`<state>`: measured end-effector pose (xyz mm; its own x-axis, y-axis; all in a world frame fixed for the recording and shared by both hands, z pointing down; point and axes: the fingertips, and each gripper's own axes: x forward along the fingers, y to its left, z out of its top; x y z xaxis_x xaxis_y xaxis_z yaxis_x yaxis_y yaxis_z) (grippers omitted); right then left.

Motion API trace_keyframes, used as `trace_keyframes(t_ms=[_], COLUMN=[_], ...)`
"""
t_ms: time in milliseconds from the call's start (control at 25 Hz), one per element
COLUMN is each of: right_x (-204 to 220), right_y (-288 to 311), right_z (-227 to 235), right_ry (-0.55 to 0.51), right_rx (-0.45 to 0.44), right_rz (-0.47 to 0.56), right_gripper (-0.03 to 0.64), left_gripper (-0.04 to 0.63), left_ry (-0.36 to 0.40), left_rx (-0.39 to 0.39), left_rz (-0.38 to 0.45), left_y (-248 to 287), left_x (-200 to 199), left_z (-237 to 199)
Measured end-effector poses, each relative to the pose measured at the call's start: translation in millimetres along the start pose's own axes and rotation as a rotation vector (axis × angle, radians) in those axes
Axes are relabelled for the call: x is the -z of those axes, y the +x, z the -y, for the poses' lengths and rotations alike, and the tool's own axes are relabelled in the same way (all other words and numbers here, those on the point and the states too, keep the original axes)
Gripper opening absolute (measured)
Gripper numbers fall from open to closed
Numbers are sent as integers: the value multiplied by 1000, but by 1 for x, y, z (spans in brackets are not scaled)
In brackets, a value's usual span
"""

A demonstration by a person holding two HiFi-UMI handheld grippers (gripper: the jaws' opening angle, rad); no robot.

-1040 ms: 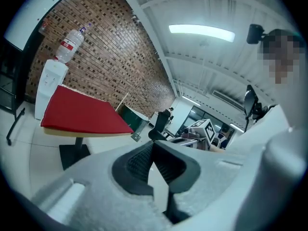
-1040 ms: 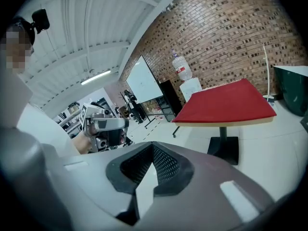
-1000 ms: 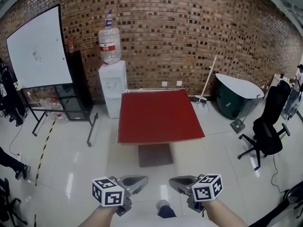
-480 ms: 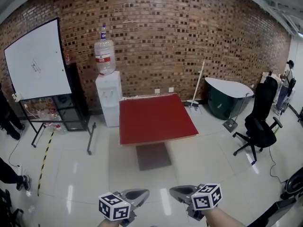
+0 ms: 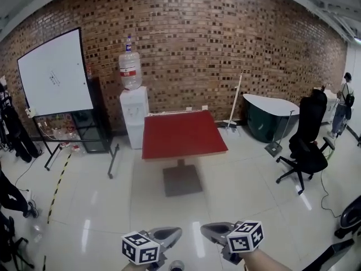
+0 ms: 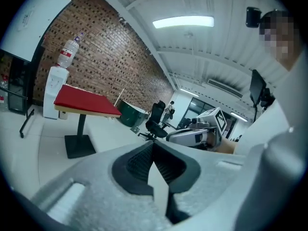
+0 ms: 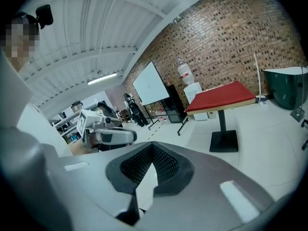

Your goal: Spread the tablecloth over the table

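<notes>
My left gripper (image 5: 172,234) and right gripper (image 5: 210,230) hang side by side at the bottom edge of the head view, tips turned toward each other with a strip of floor (image 5: 242,191) between them. Both pairs of jaws are pressed together with nothing between the ribbed pads, and each gripper's marker cube faces up. Ahead of them, well apart across the glossy white tiles, stands the table (image 5: 181,180) on its single post and dark square base. The red tablecloth (image 5: 181,134) lies flat on the tabletop, covering it, with a pale edge of the top showing beneath it in the gripper views. Just left of the table, a white water dispenser (image 5: 134,114) carries an upturned bottle (image 5: 130,69) against the brick wall (image 5: 225,38). Farther left, a whiteboard (image 5: 55,78) stands on a black wheeled frame. To the table's right a long-handled broom (image 5: 235,100) leans on the wall beside a dark green tub (image 5: 269,117), with a black office chair (image 5: 304,145) nearer on the floor. A person (image 5: 343,97) stands at the far right.
</notes>
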<state>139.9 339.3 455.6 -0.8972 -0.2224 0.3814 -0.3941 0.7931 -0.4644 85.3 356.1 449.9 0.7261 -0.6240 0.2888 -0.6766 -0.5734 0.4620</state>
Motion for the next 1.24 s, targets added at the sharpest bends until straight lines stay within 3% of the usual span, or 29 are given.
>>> trace_keyframes(t_ms=[360,680,1240], right_x=[32,35,46], right_y=[-69,-74,-71], right_z=[-46,-55,-61], right_ry=[-58,-67,-52], right_rx=[-23,-13,0], right_rz=[50,72,60], right_gripper=[0,0,0], left_gripper=[0,0,0], left_ry=[46,98,78], left_rx=[-6,-28,-7], left_rz=[26,17,14], left_y=[-13,-19,-27], left_x=[24,30,40], left_z=[83,92,96])
